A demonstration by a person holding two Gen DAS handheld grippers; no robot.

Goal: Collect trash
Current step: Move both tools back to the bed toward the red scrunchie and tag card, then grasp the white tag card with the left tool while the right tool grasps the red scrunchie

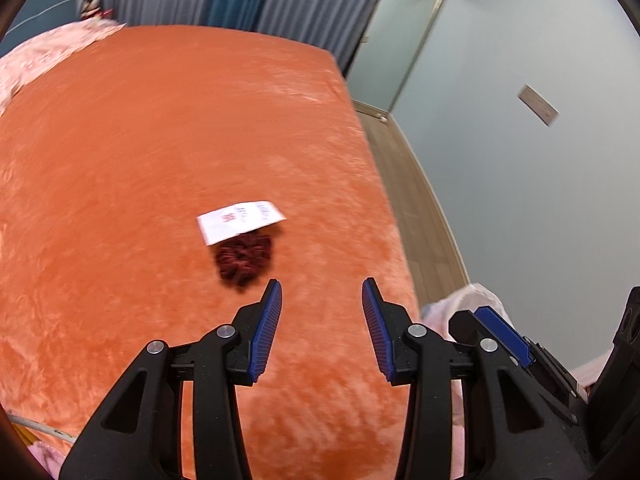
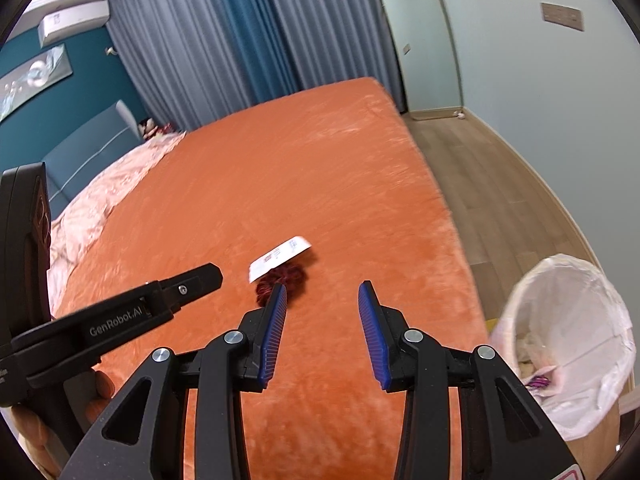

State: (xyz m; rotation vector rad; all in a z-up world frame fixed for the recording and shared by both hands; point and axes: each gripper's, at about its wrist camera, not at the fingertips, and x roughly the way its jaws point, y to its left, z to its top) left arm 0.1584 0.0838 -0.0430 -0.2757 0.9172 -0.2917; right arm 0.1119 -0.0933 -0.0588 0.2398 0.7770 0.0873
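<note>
A white paper slip lies on the orange bedspread, partly over a dark red scrunchie. My left gripper hovers over the bed just short and right of them, open, nothing between its blue pads. My right gripper is also open and empty, its left fingertip overlapping the scrunchie in its own view. The right gripper's pad shows at the lower right of the left wrist view. The left gripper's body shows at the left of the right wrist view.
A bin with a white liner stands on the wood floor right of the bed, with trash inside. A pink quilt covers the bed's far left. Curtains and a pale wall lie beyond.
</note>
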